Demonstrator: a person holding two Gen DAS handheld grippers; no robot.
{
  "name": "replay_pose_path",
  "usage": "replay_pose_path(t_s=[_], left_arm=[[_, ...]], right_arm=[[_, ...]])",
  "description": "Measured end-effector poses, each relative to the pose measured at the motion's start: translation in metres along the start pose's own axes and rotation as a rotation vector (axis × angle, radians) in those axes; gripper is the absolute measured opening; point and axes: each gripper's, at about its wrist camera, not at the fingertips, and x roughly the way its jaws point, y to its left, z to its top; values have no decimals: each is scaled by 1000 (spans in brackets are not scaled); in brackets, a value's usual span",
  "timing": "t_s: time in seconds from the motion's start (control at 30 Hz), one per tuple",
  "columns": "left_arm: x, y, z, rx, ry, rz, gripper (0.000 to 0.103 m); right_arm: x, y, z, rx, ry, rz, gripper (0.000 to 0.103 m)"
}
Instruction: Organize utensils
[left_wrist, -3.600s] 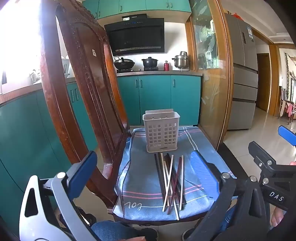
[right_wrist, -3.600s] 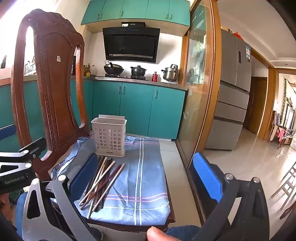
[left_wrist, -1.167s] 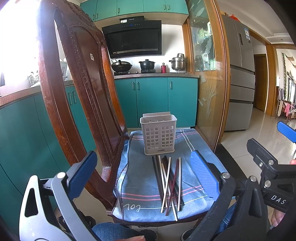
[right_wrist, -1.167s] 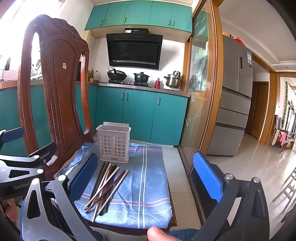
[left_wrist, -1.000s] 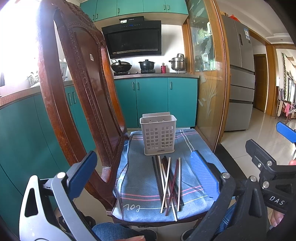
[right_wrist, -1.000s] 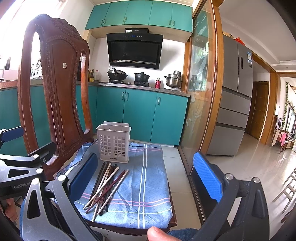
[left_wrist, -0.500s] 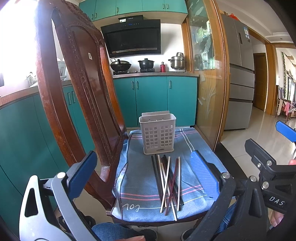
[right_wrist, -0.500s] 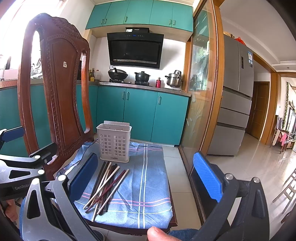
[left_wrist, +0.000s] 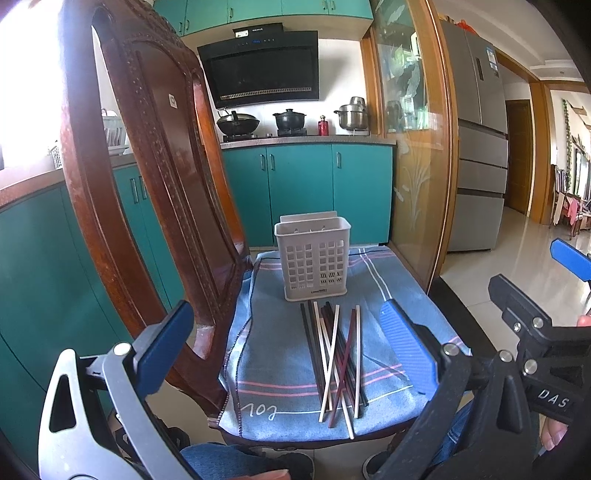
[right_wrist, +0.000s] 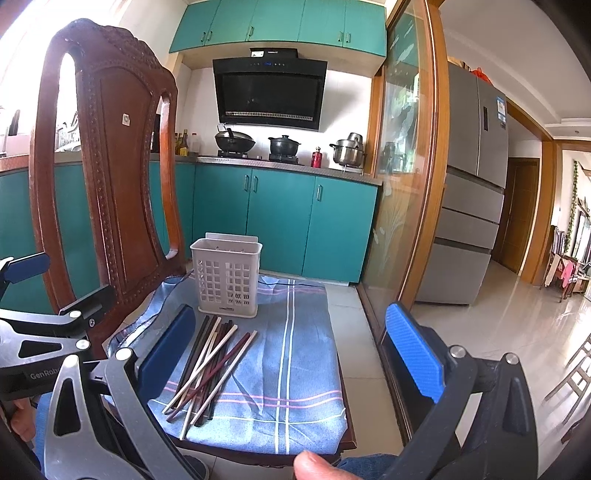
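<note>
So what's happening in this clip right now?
A person holds a two-finger gripper in each hand, facing a wooden chair whose seat is covered by a blue cloth. A loose pile of chopsticks lies on the cloth, just in front of a white perforated utensil basket. Both the left gripper and right gripper are open and empty, hovering short of the pile. No chopstick has been picked up yet.

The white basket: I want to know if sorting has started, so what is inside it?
Through the basket's lower right holes a few dark, stick-like shapes show. Whether they lie inside it or behind it cannot be told. The chopsticks lie loose on the blue cloth.
</note>
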Motion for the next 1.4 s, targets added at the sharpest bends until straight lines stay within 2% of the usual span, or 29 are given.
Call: replay_pose_path(t_s=[0.17, 0.27, 0.33, 0.5, 0.53, 0.57, 0.63, 0.67, 0.7, 0.73, 0.83, 0.93, 1.03, 1.13, 1.3, 1.4], left_arm=[[14, -4, -5, 10, 35, -5, 100], [31, -9, -12, 22, 85, -24, 100], [46, -13, -19, 31, 120, -36, 100], [100, -25, -37, 90, 253, -27, 99], [110, -25, -40, 87, 274, -28, 98], [121, -25, -43, 87, 292, -38, 95], [145, -28, -46, 96, 327, -66, 81], [161, -30, -47, 96, 346, -89, 77], [172, -30, -47, 92, 359, -103, 67], [191, -30, -47, 79, 388, -130, 58], [234, -29, -42, 66, 470, -169, 53], [265, -31, -43, 96, 527, -155, 49], [287, -24, -45, 79, 589, -181, 48], [297, -15, -44, 60, 599, -180, 48], [309, -6, -53, 33, 646, -207, 48], [312, 1, -49, 21, 642, -217, 48]], right_arm=[[11, -5, -7, 10, 23, -5, 100], [28, -9, -11, -32, 62, -71, 100], [51, -14, -14, -76, 141, -128, 100], [120, -41, -36, -119, 380, -169, 100], [130, -47, -41, -104, 414, -176, 95], [140, -52, -47, -85, 453, -169, 91], [157, -60, -56, -32, 513, -143, 70], [164, -64, -60, 9, 534, -119, 64], [173, -68, -65, 58, 561, -85, 53], [182, -70, -67, 95, 590, -64, 47], [201, -65, -69, 116, 628, -47, 46], [220, -51, -67, 88, 640, -32, 46], [251, -37, -64, 99, 679, 40, 46], [281, -22, -61, 133, 737, 132, 46], [325, 5, -69, 133, 811, 182, 46], [350, 15, -74, 188, 865, 254, 46]])
